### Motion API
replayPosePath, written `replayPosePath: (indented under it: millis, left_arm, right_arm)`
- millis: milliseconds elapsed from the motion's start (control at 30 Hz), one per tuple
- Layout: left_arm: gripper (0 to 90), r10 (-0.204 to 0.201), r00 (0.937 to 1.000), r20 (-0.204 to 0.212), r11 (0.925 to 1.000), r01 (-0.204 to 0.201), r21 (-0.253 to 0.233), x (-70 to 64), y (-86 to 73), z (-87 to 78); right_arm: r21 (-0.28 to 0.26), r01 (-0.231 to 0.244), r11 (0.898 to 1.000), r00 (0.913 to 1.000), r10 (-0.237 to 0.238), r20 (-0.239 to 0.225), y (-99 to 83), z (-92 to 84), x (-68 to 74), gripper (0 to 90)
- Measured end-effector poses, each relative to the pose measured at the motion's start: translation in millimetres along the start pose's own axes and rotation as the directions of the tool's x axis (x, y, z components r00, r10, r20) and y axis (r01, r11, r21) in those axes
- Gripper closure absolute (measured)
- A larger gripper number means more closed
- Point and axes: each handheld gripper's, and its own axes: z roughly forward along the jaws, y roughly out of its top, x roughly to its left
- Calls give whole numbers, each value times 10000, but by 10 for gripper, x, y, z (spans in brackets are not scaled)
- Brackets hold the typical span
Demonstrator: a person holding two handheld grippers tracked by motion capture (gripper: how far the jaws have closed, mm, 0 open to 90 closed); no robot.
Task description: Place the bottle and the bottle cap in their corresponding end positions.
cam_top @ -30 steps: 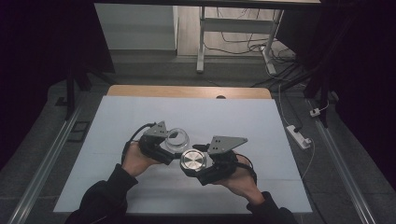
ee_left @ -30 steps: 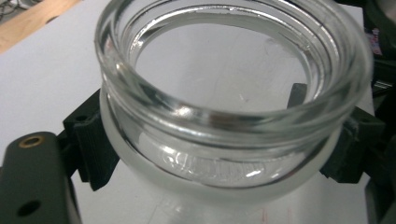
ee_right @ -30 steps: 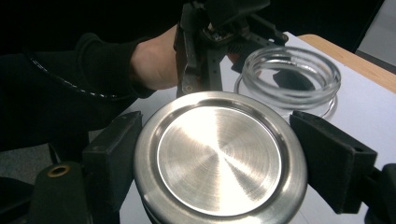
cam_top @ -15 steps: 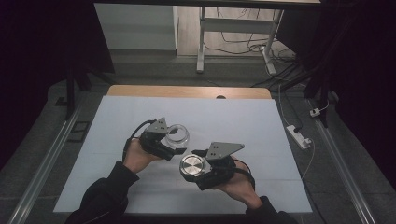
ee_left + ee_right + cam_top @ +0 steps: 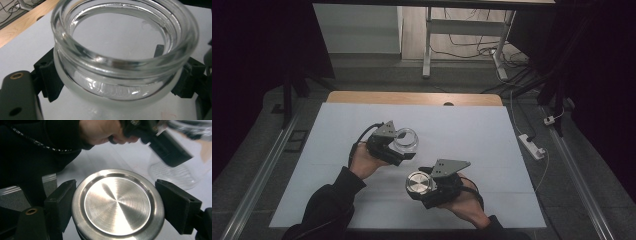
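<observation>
left tool (image 5: 404,152): jaws clamped on both sides of glass jar (image 5: 405,140), below its rim
jar: open top, mid desk (image 5: 492,135), lid off
right tool (image 5: 417,187): jaws tight on round metal lid (image 5: 420,183), flat face up
lid: nearer the person than jar, apart from it, right of it

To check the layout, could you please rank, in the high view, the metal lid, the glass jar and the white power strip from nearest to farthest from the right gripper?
1. Metal lid: clamped in the right gripper.
2. Glass jar: up-left, in the left gripper.
3. White power strip: off the table's right edge.
</observation>
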Motion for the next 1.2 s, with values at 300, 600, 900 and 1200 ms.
replayPosePath:
  millis: [300,600,900,1200]
  left_arm:
    - [155,-37,10000,-88,10000,37,-57,81,43,100]
    - [155,65,9998,-199,10000,-64,40,156,72,213]
    - [155,100,9994,-332,9999,-99,40,252,67,339]
    - [155,112,9981,-602,9999,-104,126,360,19,494]
  right_arm:
    - [242,50,9997,10000,-51,47,-120,127,33,195]
    - [455,18,9990,9999,-23,113,-215,227,26,195]
    - [565,85,9984,9999,-93,139,-279,306,7,195]
    - [581,-18,9983,9997,4,235,-362,414,-79,195]
